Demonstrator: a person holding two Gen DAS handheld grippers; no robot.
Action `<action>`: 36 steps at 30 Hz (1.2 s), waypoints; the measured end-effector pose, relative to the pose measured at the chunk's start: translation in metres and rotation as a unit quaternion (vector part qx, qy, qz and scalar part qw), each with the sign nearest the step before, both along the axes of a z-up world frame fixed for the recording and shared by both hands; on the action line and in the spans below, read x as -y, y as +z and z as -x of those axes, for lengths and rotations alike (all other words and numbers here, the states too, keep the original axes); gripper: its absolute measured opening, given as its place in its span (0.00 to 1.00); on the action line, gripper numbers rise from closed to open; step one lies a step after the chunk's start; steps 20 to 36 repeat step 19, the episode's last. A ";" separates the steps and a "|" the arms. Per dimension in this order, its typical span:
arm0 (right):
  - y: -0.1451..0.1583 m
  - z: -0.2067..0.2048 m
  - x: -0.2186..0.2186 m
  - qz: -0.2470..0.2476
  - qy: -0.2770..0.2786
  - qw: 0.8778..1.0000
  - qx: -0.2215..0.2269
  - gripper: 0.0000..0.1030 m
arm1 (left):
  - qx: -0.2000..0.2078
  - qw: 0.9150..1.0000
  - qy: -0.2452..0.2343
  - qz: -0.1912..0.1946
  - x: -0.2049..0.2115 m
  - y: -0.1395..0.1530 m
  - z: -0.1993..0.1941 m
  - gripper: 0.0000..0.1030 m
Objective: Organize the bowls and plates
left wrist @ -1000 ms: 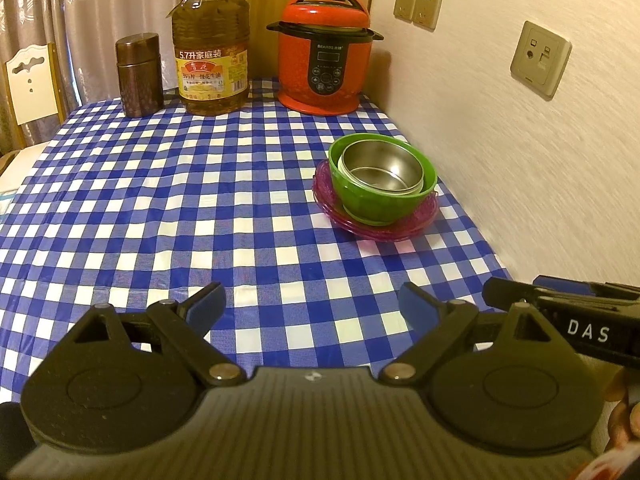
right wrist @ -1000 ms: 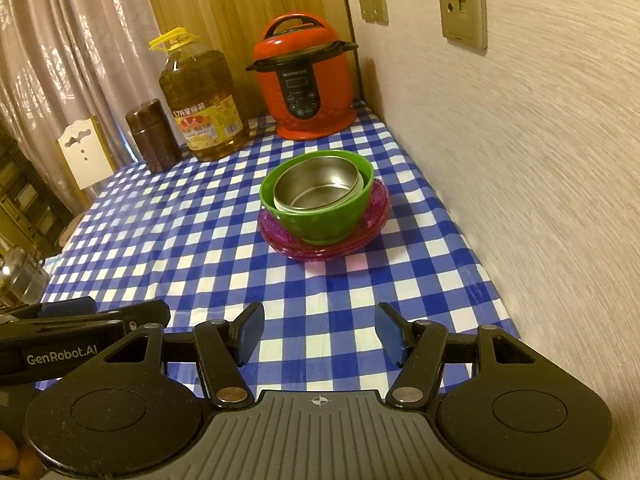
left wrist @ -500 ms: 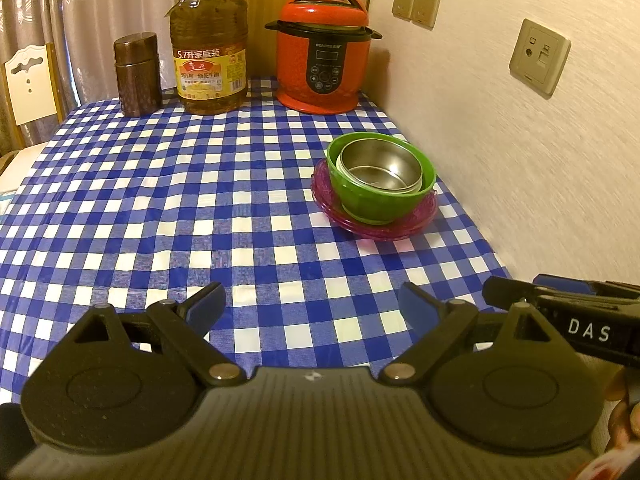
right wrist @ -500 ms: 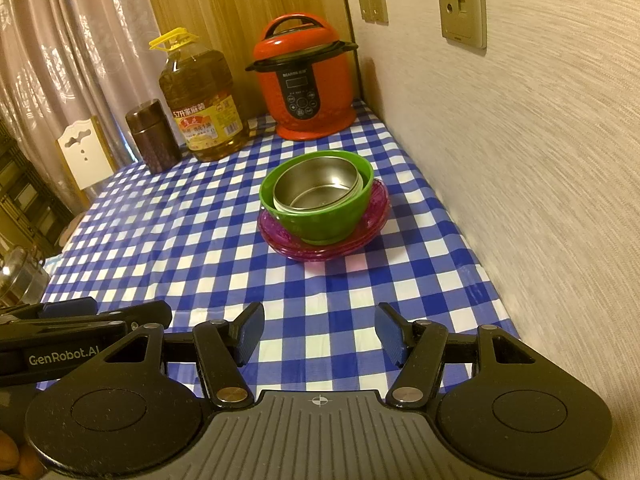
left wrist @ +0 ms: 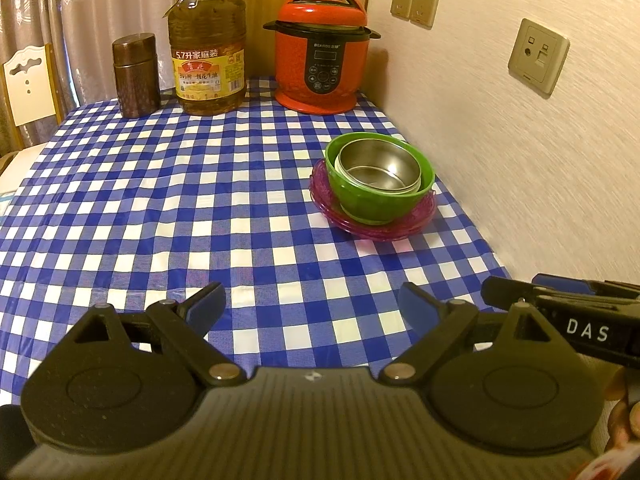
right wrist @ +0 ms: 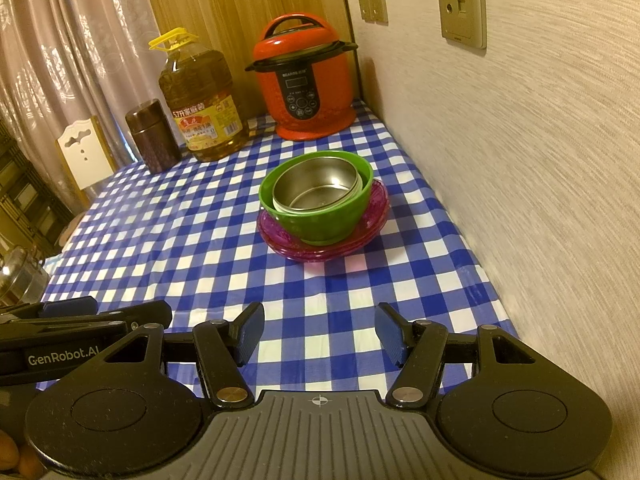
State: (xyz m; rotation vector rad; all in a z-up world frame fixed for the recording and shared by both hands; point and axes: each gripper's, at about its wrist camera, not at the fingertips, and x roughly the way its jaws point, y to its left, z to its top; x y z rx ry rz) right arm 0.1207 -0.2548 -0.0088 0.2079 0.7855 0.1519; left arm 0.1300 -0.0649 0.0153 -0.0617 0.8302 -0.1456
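A steel bowl sits inside a green bowl, which stands on stacked purple plates near the wall on the checked table. The same stack shows in the right wrist view: steel bowl, green bowl, purple plates. My left gripper is open and empty, well short of the stack. My right gripper is open and empty, also short of the stack near the table's front edge.
A red pressure cooker, an oil bottle and a brown canister stand at the table's back. The wall with sockets runs along the right. A white chair is at the left.
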 end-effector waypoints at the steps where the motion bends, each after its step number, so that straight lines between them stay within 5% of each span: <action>1: 0.000 0.000 0.000 0.000 0.000 1.000 0.000 0.59 | -0.001 1.000 0.000 0.001 0.000 0.000 0.000 0.90; 36: 0.000 -0.001 0.001 0.000 0.000 1.000 -0.001 0.59 | -0.003 1.000 -0.004 0.009 -0.001 -0.001 -0.001 0.90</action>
